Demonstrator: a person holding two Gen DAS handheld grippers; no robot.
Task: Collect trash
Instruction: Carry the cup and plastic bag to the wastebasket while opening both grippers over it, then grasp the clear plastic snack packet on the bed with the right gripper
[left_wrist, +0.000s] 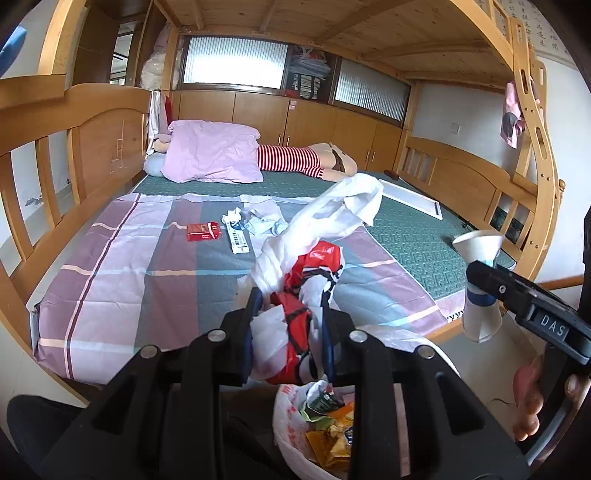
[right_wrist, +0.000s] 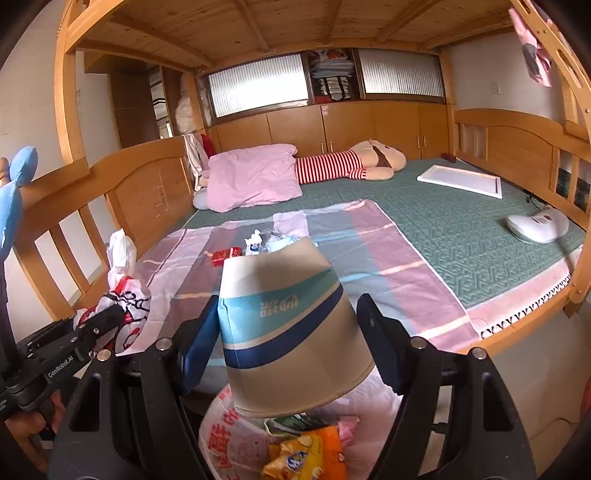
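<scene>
A crumpled white and red plastic bag (left_wrist: 295, 295) was clamped upright above the lined trash bin (left_wrist: 291, 413). A blue-banded paper cup (right_wrist: 288, 325) hung upside down over that bin's wrappers (right_wrist: 306, 454).

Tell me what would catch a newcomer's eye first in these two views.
Probably the crumpled red-and-white plastic bag pinched in the left tool, and the paper cup held in the right tool, both above a lined bin of wrappers. Behind, more litter lies on the checked sheet.
</scene>
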